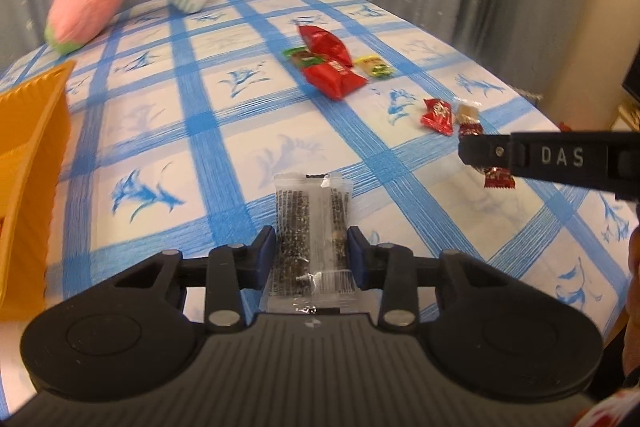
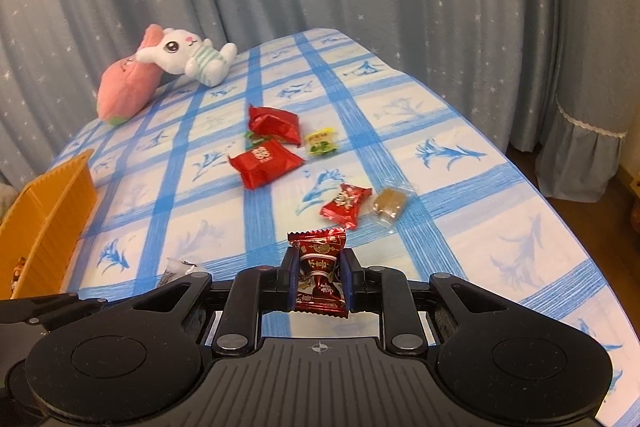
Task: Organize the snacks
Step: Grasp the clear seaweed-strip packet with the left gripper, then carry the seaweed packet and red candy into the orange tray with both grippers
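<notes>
Left tongs [image 1: 312, 255] are pinched on a clear sesame bar packet [image 1: 310, 223], its long sides pressed between the blue pads, so it can be lifted clear of the surface [image 1: 200, 115] without folding. Right tongs [image 2: 320, 281] are pressed together on a dark red candy [image 2: 320, 267], held upright by its wrapped middle; in the left view that same candy is seen hanging from the tips, well off to the bin's far side. Both pieces appear to be carried above the checked cloth rather than resting on it, presumably on their way to the orange bin [image 2: 48, 211], which stands at the surface's left edge.

Away from the bin, toward the middle, two red packs [image 2: 266, 161] are lain close together, with a green sweet [image 1: 302, 58] partly tucked under them and a yellow sweet [image 2: 320, 143] just beside. Further from the bin still, a small red candy [image 2: 346, 205] and a brown wafer [image 2: 390, 205] are set side by side. Beyond the bin, at the far edge, a plush rabbit [image 2: 180, 57] is propped on a pink plush [image 2: 124, 91].

Much of the bin is cut off in both views, and its contents can barely be made out. Printing on the wrappers is too small to be read. Part of the left tongs is glimpsed at the lower left of the right view.
</notes>
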Demonstrator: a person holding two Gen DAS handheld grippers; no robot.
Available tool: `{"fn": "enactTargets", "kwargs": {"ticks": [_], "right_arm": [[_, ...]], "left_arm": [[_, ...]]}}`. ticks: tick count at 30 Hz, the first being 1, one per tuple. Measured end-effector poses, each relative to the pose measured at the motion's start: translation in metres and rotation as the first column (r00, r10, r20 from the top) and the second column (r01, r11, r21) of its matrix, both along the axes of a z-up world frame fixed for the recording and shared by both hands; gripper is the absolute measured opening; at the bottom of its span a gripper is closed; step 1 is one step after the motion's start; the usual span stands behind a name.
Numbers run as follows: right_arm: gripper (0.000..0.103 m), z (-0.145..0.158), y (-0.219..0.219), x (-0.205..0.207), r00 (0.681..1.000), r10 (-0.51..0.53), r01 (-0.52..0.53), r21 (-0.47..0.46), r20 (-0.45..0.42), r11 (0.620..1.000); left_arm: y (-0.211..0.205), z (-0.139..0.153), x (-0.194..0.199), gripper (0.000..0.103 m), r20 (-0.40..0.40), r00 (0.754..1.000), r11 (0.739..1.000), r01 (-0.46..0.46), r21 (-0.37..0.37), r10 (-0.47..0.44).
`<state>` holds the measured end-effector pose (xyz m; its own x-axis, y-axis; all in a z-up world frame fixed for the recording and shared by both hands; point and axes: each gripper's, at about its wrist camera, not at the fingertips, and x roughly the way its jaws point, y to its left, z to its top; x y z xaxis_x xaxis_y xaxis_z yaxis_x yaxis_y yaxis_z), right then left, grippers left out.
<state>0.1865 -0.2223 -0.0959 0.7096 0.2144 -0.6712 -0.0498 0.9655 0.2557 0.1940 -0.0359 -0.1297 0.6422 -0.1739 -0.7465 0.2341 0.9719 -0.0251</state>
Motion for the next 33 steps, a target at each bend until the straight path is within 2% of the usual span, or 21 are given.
{"fn": "enactTargets", "kwargs": {"ticks": [18, 26, 33], "right_arm": [[0.022, 0.048, 0.029, -0.063, 0.992, 0.104, -0.097, -0.08, 0.077, 0.992], [0.022, 0.07, 0.053, -0.088, 0.981, 0.172, -0.164, -0.088, 0.09, 0.983], [0.022, 0.088, 0.076, -0.098, 0.968, 0.226, -0.217, -0.093, 0.107, 0.972]], "left_arm": [[0.04, 0.065, -0.067, 0.034, 0.036, 0.979, 0.979, -0.198, -0.056, 0.2], [0.063, 0.095, -0.102, 0.034, 0.075, 0.964, 0.966, -0.248, -0.075, 0.254], [0.084, 0.11, -0.124, 0.034, 0.09, 0.952, 0.954, -0.284, -0.094, 0.292]]}}
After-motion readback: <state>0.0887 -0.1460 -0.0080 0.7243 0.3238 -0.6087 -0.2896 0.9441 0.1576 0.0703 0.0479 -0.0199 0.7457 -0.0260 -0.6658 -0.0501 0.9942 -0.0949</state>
